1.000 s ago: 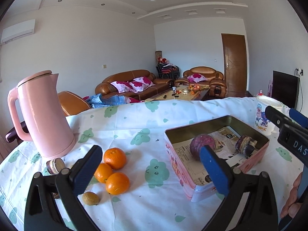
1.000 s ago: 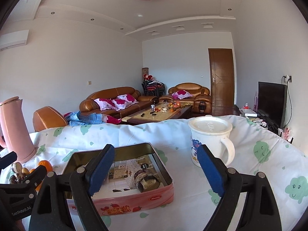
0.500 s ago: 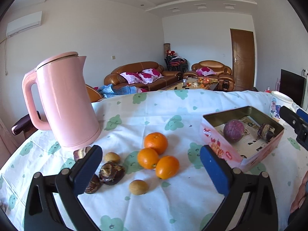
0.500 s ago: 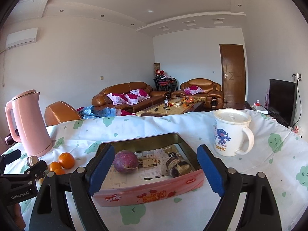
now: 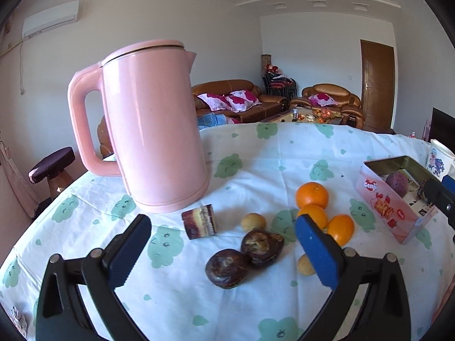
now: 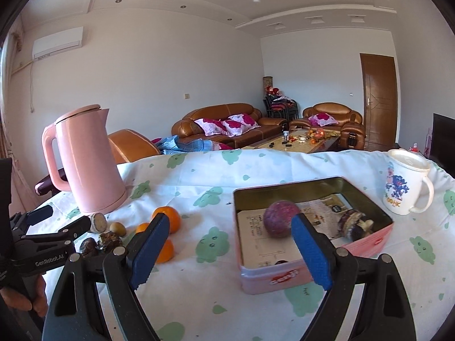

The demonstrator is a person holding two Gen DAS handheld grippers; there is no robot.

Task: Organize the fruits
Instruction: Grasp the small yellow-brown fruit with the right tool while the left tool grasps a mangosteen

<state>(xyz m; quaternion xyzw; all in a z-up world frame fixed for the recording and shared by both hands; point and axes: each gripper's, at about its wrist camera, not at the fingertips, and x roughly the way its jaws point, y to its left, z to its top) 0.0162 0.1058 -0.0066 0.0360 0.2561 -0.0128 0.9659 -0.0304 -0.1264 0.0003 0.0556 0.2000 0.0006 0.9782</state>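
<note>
Swinging left from the tin [image 5: 394, 210], the left gripper [image 5: 223, 251], fingers spread and empty, now faces two dark fruits [image 5: 244, 257] near the kettle [image 5: 153, 139], likely the next pick.

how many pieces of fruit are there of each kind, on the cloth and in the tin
oranges: 3
small yellow-brown fruits: 2
dark wrinkled fruits: 2
cut cane piece: 1
purple round fruit in the tin: 1
dark piece in the tin: 1
total: 10
</note>
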